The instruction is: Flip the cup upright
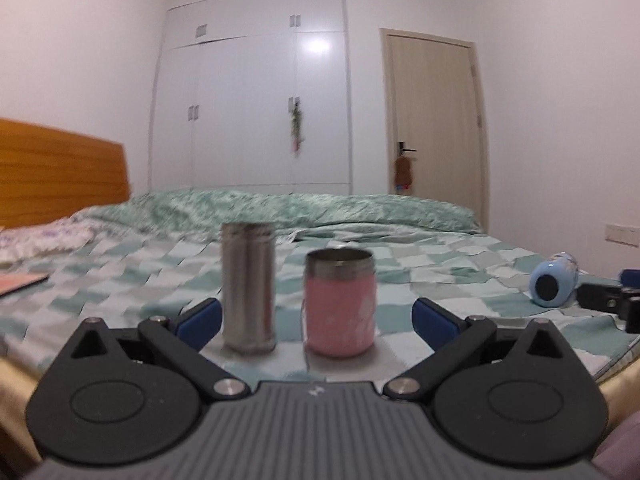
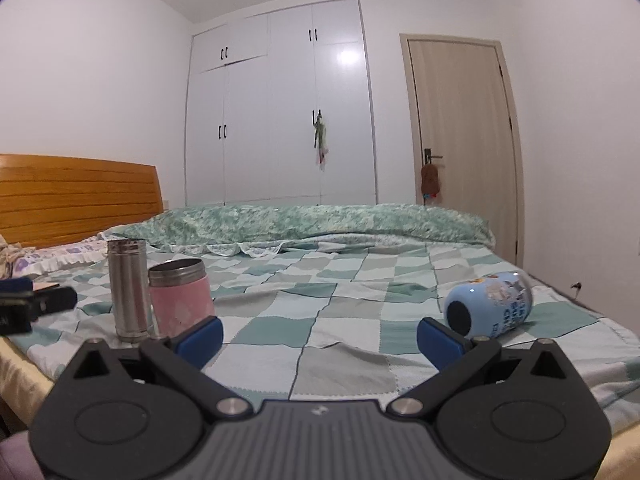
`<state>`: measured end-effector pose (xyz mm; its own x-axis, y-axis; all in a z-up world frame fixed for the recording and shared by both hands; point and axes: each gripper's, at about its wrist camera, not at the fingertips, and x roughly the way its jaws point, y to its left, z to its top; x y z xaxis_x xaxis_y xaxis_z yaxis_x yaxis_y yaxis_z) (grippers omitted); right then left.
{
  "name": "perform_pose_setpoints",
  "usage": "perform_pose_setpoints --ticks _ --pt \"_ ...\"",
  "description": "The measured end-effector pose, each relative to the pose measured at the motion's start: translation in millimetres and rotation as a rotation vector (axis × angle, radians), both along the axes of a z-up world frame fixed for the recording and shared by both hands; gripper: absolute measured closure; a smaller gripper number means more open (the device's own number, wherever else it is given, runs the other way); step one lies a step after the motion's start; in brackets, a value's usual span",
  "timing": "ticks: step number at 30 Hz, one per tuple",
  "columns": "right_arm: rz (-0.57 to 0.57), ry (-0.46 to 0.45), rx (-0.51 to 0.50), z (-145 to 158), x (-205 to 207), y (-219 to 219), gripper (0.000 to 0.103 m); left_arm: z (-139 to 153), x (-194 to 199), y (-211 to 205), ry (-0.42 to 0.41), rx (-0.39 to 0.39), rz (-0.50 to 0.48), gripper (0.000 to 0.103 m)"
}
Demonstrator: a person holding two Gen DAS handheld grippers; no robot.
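Note:
A light blue cup [image 2: 490, 304] with cartoon print lies on its side on the checked bedspread, its dark base toward me; it also shows far right in the left wrist view [image 1: 554, 282]. My right gripper [image 2: 320, 334] is open and empty, its right finger [image 2: 442, 340] just in front of the blue cup. My left gripper [image 1: 316, 320] is open and empty, its fingers either side of an upright steel cup [image 1: 248, 290] and an upright pink cup [image 1: 340, 302]. Those two also show at left in the right wrist view: steel cup [image 2: 128, 294], pink cup [image 2: 182, 300].
The bed's checked cover [image 2: 340, 320] spreads ahead, with a rolled green quilt [image 2: 300, 222] at the far side. A wooden headboard [image 2: 76, 196] is on the left. A white wardrobe [image 2: 280, 108] and a door [image 2: 464, 136] stand behind. The bed's near edge runs under both grippers.

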<state>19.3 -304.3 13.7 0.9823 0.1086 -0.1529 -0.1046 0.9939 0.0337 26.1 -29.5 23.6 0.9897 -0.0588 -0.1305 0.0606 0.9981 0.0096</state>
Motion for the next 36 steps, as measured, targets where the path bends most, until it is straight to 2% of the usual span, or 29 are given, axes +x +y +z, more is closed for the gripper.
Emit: perform_pose_setpoints --ticks 2,5,13,20,36 --pt "-0.009 -0.015 -0.019 -0.7 -7.5 2.2 0.0 -6.1 -7.2 2.2 -0.02 -0.01 0.009 0.0" --pt "-0.019 -0.047 -0.043 -2.1 -20.8 4.5 0.0 -12.8 -13.7 -1.6 -0.066 0.029 0.041 0.0" --pt "-0.043 -0.079 -0.054 -10.0 -34.8 3.6 0.0 -16.3 -18.1 1.7 -0.114 0.014 0.093 0.0" --pt "-0.05 -0.09 -0.059 -9.8 -38.5 2.6 0.0 -18.1 -23.8 4.6 -0.125 -0.002 0.097 0.0" --pt "-0.066 -0.086 -0.038 -11.4 -38.3 -0.2 0.0 -19.8 -24.2 -0.2 -0.128 0.041 0.054 0.0"
